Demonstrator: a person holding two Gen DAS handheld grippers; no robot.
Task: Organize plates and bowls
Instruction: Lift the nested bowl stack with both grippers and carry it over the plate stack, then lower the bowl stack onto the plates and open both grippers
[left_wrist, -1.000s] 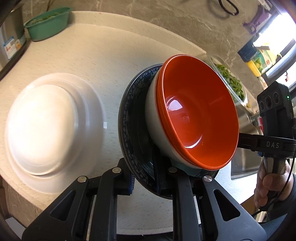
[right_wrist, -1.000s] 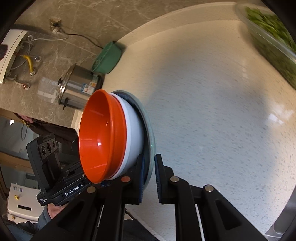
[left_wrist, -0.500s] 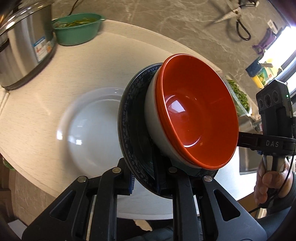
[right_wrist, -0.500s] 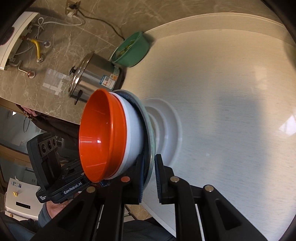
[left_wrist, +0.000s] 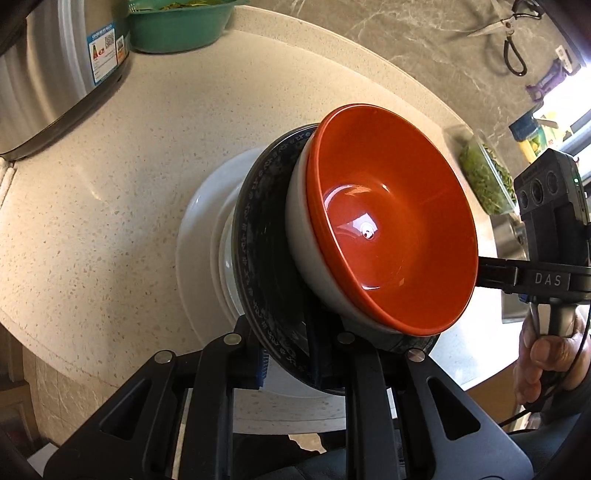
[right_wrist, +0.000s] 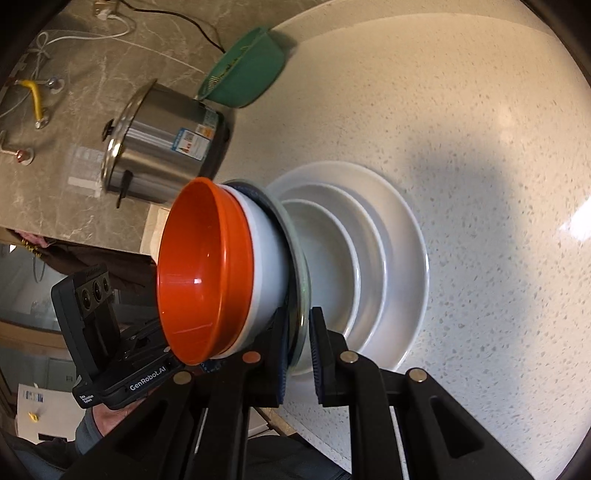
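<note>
While the left gripper (left_wrist: 286, 363) and right gripper (right_wrist: 297, 356) each clench opposite rims of the patterned plate (left_wrist: 258, 258) bearing a white bowl (left_wrist: 299, 236) nested with an orange bowl (left_wrist: 391, 236), the load hangs over the white plate stack (right_wrist: 391, 258): stacking step; next, a level descent.

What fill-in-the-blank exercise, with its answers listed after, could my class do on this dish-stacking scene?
1. The bowl nested inside the white bowl is coloured ____.
2. Both bowls sit on a dark patterned plate gripped at its rim by the left tool and the ____ tool.
3. On the counter under the carried stack lie nested ____ plates.
4. Beside the steel pot sits a ____ basin.

Answers: orange; right; white; green
</note>
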